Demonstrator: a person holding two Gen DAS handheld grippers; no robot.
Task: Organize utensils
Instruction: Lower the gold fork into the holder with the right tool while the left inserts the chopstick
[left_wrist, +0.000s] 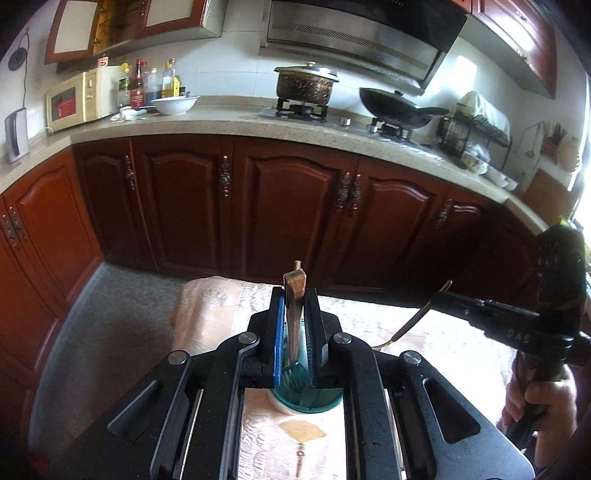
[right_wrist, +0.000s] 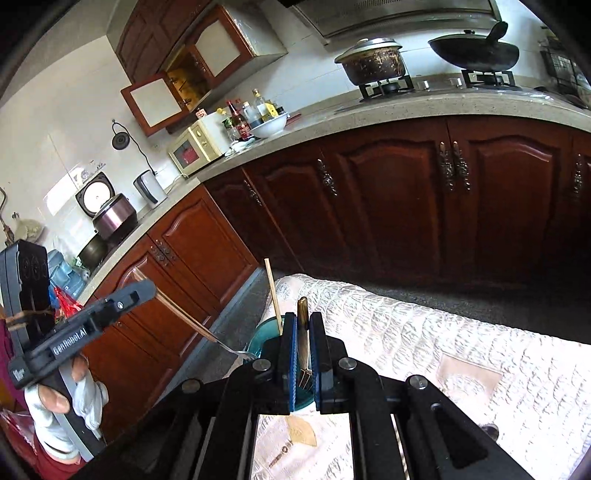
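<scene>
A wooden-handled fork (left_wrist: 294, 302) is being held tight in the left gripper (left_wrist: 294, 321), tines down over the blue cup (left_wrist: 306, 397) on the table (left_wrist: 424, 325). A gold fork (right_wrist: 303, 332) is being clamped by the right gripper (right_wrist: 303, 354). Each should be lowered straight into the cup, beside the chopstick (right_wrist: 273, 295), before being released.

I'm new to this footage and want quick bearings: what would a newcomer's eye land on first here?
First, two black grippers meeting over a teal cup on the pale quilted cloth. The left gripper has its jaws shut on a wooden-handled fork, and the right gripper on a gold-handled fork. Behind, a speckled pot and a black wok sit on the stove above dark red cabinets.
</scene>
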